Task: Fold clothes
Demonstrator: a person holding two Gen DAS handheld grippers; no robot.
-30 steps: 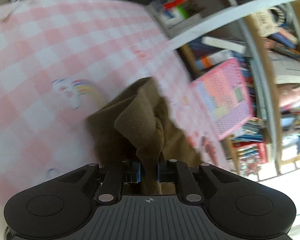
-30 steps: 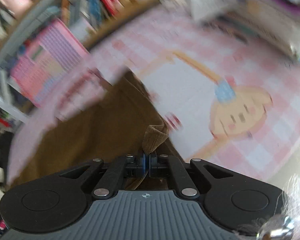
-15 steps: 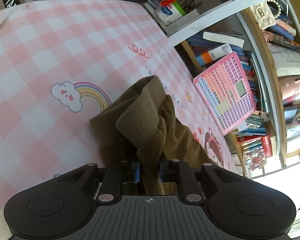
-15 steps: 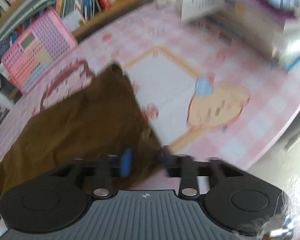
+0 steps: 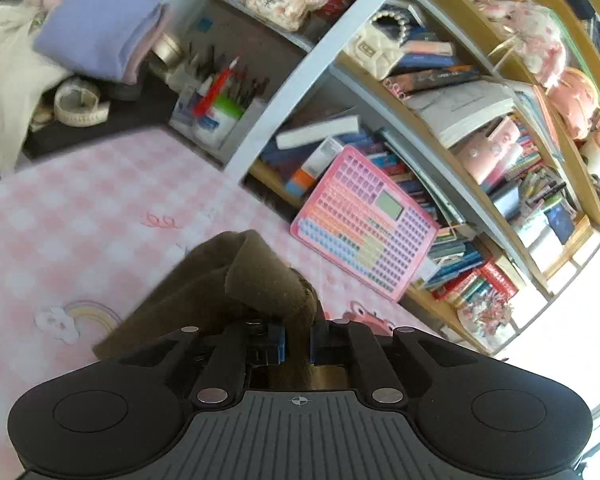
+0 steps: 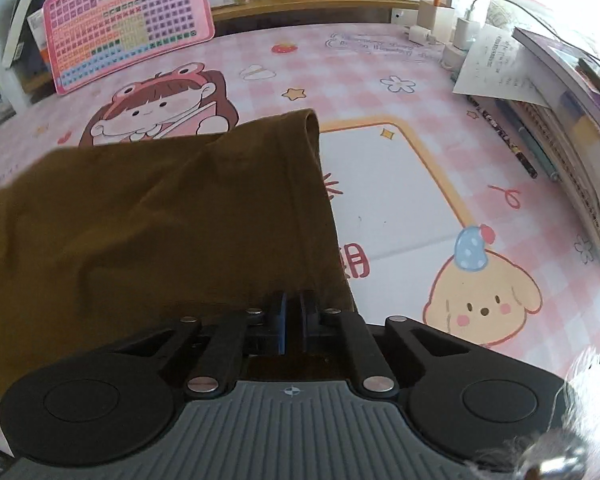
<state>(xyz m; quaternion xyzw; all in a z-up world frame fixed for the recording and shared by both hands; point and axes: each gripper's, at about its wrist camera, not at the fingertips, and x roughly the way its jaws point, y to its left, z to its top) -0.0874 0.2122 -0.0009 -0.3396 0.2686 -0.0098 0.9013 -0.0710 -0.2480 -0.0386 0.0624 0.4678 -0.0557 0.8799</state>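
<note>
brown garment [image 6: 160, 220] cut off left, shelf items blurred

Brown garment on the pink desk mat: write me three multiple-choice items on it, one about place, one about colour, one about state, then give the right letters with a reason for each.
1. Where does the brown garment lie?
A. on the pink checked mat
B. on a bookshelf
C. on the floor

2. What colour is the keyboard toy leaning at the back of the desk?
A. green
B. pink
C. black

3. What is the left gripper doing?
A. hanging open above bare mat
B. holding a pen
C. pinching a bunched fold of the garment

Answers:
1 A, the cloth spreads flat over the cartoon-printed mat.
2 B, its frame is pink around coloured keys.
3 C, brown cloth rises from between the nearly closed blue pads.
</note>
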